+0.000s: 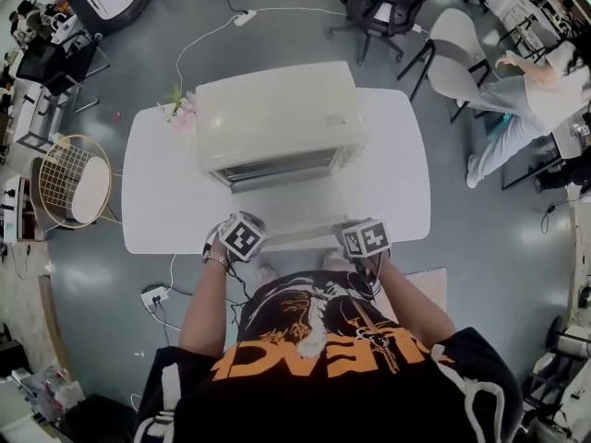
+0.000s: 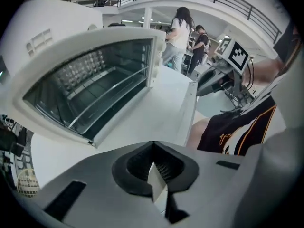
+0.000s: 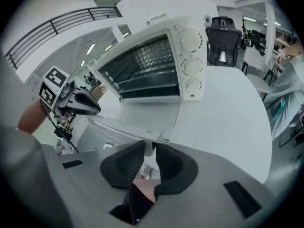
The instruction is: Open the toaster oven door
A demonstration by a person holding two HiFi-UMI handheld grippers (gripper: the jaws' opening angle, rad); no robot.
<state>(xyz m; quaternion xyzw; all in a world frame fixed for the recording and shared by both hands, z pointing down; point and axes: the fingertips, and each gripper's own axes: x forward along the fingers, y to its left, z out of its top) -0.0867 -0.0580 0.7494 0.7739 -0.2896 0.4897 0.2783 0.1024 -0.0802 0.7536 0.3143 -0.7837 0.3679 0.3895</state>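
The right gripper (image 3: 147, 150) has its jaws drawn narrow onto the door handle (image 3: 148, 147), a white piece pinched between the tips at the door's near edge. The left gripper (image 2: 153, 145) sits at the near left end of the same edge. Its jaw tips meet, and only a pale sliver that I cannot identify shows in the slit behind them.

The door (image 3: 142, 113) of the toaster oven (image 1: 277, 109) is swung fully down and lies flat, reaching from the oven mouth toward the near edge of the table (image 1: 397, 183). Inside the open cavity a wire rack (image 2: 102, 91) is visible. Three round knobs (image 3: 190, 65) are stacked on the panel to the right of the opening.

The cream oven stands on the far half of the white table, and a sprig of pink flowers (image 1: 180, 109) lies at its far left corner. On the floor to the left is a round wire basket stand (image 1: 65, 178). Far right, a black office chair (image 1: 392, 3) and a white chair (image 1: 457, 53) stand near a person in pale clothes (image 1: 545, 90).
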